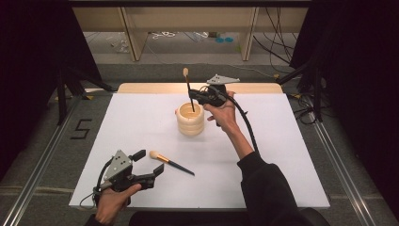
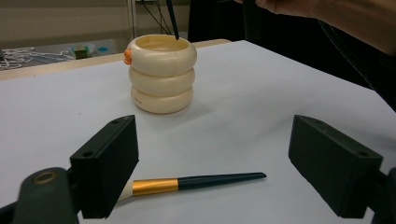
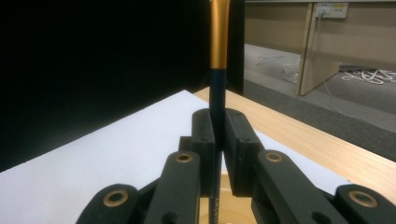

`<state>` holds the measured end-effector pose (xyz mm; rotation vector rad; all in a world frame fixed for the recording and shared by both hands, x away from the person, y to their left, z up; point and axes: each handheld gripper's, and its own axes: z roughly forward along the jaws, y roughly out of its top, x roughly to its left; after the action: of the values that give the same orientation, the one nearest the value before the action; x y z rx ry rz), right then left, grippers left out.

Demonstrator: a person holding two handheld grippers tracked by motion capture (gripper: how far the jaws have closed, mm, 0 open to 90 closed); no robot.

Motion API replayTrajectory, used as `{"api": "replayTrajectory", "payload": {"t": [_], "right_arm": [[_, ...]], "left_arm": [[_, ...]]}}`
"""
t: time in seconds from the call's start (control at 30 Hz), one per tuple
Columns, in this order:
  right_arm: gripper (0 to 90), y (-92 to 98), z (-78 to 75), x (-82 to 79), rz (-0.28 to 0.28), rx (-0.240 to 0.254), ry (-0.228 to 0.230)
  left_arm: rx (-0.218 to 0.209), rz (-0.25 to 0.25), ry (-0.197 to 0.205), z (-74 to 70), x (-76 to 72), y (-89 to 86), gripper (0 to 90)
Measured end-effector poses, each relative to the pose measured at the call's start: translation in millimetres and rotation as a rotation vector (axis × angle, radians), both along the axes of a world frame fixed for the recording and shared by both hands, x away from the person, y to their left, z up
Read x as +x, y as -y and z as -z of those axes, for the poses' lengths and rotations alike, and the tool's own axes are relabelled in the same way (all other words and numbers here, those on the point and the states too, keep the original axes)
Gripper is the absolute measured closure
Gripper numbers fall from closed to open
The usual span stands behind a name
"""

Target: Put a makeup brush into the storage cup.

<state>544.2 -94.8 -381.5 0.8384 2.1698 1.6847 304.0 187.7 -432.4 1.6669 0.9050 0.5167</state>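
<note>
A cream ringed holder [image 1: 190,120] [image 2: 161,72] stands mid-table. My right gripper [image 1: 195,97] [image 3: 218,140] is shut on a makeup brush [image 1: 188,89] [image 3: 217,56] held upright, bristles up, its dark handle tip dipping into the holder's mouth [image 2: 176,32]. A second makeup brush [image 1: 171,162] [image 2: 196,182] with a gold ferrule lies flat on the white table [image 1: 141,122], between the wide-apart jaws of my left gripper [image 1: 150,167] [image 2: 212,168], which is open and near the front left.
The white sheet ends at a wooden strip [image 1: 155,88] along the far edge. Beyond it are wooden furniture legs [image 1: 131,33] and cables [image 1: 277,42] on the floor. Dark curtains flank both sides.
</note>
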Motion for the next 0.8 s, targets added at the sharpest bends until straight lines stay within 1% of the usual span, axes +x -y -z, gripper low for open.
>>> {"api": "replayTrajectory", "payload": {"t": [0.1, 0.27, 0.5, 0.53, 0.6, 0.8], "right_arm": [[83.3, -2.2, 3.3, 1.5, -0.006, 0.005, 0.001], [83.4, -5.6, 7.3, 0.8, -0.004, -0.003, -0.006], [83.3, -10.4, 14.6, 0.9, -0.011, -0.012, -0.003], [83.3, -10.4, 15.1, 0.7, -0.011, -0.018, -0.013], [83.3, -10.9, 16.9, 1.1, -0.01, -0.011, -0.011], [83.3, -13.6, 20.9, 0.9, -0.009, -0.027, -0.014]], "left_arm": [[-0.002, 0.003, 0.001, -0.2, 0.0, -0.2, 15.7], [-0.005, -0.002, -0.001, -0.4, -0.6, -0.5, 15.7], [-0.006, -0.003, 0.0, -0.5, -0.6, -0.6, 15.7], [-0.005, -0.002, -0.001, -0.4, -0.6, -0.6, 15.7], [-0.003, -0.002, -0.001, -0.3, -0.7, -0.7, 15.7], [-0.002, -0.002, 0.0, -0.4, -1.0, -0.9, 15.7]]}}
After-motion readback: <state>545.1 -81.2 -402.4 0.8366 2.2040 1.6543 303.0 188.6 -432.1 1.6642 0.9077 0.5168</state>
